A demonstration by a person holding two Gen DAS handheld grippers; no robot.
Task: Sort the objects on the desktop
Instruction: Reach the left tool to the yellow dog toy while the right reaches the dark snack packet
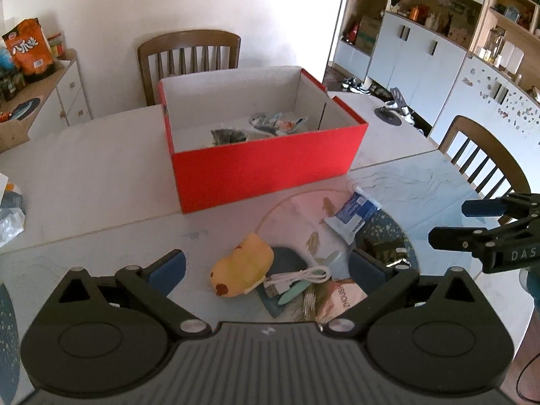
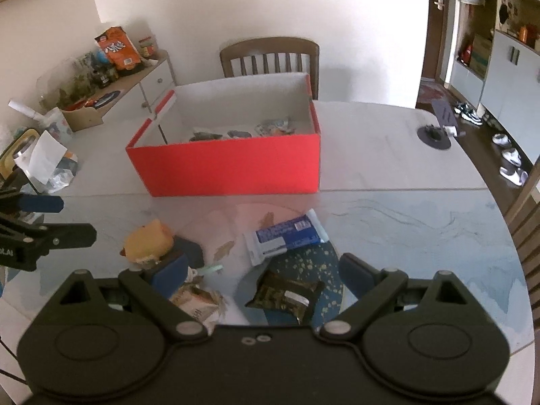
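Clutter point(image 1: 297, 276) is spread on the near bench: a yellow toy point(image 1: 241, 266), cable point(image 1: 297, 278) and blue packet point(image 2: 287, 236). A few items are already seen in the far red box point(image 1: 270, 165). Both the left tool point(image 1: 266, 270) and right tool point(image 2: 263, 275) are held wide, empty; most is left.

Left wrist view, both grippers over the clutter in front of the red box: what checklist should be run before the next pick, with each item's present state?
1. Left gripper open and holding nothing: ok.
2. Right gripper open and holding nothing: ok.
3. Yellow duck toy lies between the left fingers, untouched: ok.
4. Dark snack packet lies between the right fingers: ok.
5. White USB cable lies against the duck toy; could it snag: cannot tell.
6. Red box open on top, with room beside the items inside: ok.
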